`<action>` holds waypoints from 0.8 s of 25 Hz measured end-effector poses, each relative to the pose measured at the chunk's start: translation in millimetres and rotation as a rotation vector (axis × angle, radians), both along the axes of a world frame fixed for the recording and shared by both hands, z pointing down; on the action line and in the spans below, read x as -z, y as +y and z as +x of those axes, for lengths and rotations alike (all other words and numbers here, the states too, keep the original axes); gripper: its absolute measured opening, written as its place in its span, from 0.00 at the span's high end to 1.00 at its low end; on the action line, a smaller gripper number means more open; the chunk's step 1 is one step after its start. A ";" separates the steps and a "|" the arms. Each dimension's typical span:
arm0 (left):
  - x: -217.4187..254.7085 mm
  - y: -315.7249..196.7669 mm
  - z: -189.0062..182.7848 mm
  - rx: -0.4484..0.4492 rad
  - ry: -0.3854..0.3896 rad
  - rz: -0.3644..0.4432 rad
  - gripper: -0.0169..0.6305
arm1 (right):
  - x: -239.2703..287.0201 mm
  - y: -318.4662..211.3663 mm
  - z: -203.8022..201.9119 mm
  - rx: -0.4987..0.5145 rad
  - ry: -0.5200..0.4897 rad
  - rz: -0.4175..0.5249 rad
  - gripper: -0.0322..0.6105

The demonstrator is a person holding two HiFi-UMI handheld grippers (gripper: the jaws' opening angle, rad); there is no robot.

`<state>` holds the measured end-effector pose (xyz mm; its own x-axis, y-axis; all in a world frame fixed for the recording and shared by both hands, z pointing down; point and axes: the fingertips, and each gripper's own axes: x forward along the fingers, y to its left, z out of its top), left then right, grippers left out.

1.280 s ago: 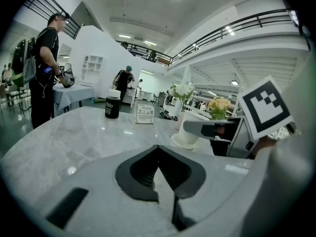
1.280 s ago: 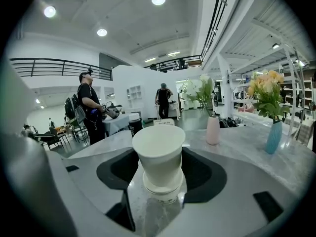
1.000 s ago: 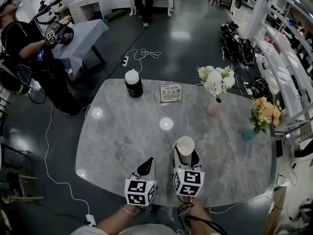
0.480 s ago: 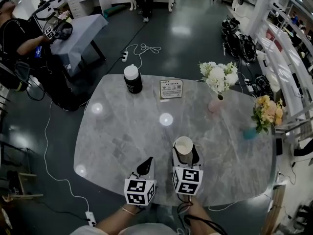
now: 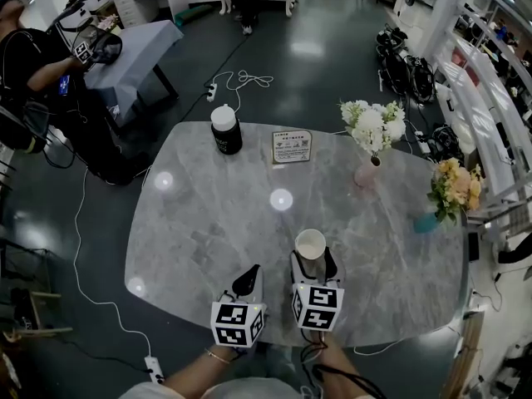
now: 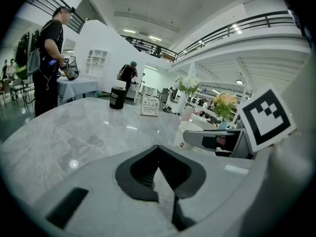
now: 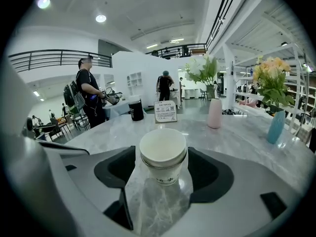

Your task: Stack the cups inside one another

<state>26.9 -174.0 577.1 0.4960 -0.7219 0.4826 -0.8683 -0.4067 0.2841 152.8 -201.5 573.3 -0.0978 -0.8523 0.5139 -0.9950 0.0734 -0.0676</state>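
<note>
White paper cups (image 5: 311, 246) stand nested as one stack on the grey marble table (image 5: 208, 223), upright, with two rims showing in the right gripper view (image 7: 163, 154). My right gripper (image 5: 312, 262) straddles the stack; its jaws have just been opening and stand open, with a narrow gap on each side of the cups (image 7: 162, 168). My left gripper (image 5: 247, 283) rests beside it to the left, shut with nothing between its jaws (image 6: 158, 168). The left gripper view catches the stack (image 6: 190, 132) off to the right.
A black canister with a white lid (image 5: 226, 131) and a small sign card (image 5: 291, 147) stand at the table's far side. A pink vase of white flowers (image 5: 366, 171) and a teal vase of yellow flowers (image 5: 424, 227) are on the right. A person (image 5: 33, 73) stands beyond the table at the left.
The right gripper's jaws have spread slightly away from the cup stack, which stays upright between them. The left gripper has kept still.
</note>
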 end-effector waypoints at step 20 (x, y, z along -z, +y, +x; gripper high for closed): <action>47.3 10.7 -13.9 -0.060 0.051 0.080 0.97 | 69.5 43.8 15.9 -0.115 0.075 0.115 0.54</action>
<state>13.0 -163.3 529.7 0.5622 -0.7252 0.3976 -0.8268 -0.4810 0.2916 168.6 -157.7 503.8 0.0386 -0.9094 0.4141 -0.9992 -0.0383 0.0091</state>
